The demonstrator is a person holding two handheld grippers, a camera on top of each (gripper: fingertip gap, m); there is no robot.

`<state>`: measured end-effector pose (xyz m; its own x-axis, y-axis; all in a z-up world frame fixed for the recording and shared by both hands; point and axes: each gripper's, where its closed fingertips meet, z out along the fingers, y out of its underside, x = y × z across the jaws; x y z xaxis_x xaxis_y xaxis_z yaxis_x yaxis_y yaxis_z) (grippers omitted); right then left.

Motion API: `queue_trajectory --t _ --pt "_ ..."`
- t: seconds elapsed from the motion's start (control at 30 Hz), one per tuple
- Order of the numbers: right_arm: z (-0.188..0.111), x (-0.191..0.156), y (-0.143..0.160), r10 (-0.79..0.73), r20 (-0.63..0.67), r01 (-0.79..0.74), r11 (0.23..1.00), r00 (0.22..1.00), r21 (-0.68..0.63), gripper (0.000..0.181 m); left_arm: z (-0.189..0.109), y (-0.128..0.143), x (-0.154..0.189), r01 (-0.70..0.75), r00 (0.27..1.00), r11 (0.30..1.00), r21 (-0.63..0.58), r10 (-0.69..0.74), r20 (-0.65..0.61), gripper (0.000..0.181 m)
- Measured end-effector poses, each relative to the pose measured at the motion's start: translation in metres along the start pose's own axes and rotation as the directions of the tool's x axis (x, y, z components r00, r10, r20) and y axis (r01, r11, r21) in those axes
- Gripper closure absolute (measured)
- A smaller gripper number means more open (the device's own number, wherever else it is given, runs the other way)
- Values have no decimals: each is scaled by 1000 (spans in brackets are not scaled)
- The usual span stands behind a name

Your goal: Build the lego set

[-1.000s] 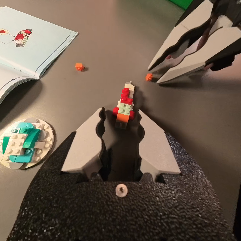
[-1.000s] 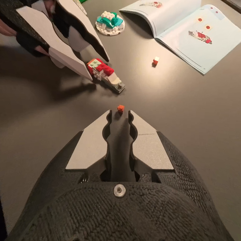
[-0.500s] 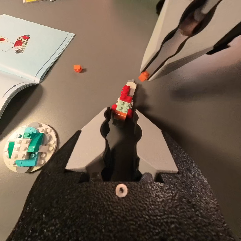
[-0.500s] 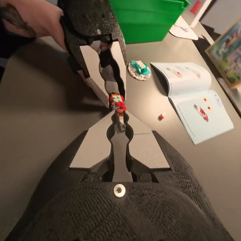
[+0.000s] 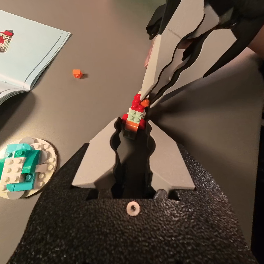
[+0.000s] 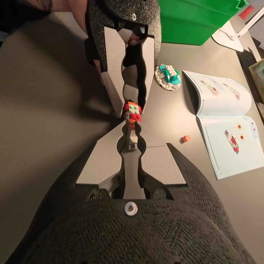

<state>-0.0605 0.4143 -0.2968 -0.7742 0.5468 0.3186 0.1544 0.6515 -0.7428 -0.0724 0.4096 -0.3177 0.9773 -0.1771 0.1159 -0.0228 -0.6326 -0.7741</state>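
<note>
Both tongs meet at the lego model: left tongs clamp its rear, right tongs pinch an orange brick onto it.

Both grippers crowd the small red model end to end, while bare table lies open toward the loose orange brick, booklet and round teal build.
</note>
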Motion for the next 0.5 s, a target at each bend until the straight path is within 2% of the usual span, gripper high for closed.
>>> queue_trajectory --t 0.5 --pt "1 8 0 -28 -90 28 1000 996 4 162 0 -1 -1 15 1000 1000 1 -15 2 149"
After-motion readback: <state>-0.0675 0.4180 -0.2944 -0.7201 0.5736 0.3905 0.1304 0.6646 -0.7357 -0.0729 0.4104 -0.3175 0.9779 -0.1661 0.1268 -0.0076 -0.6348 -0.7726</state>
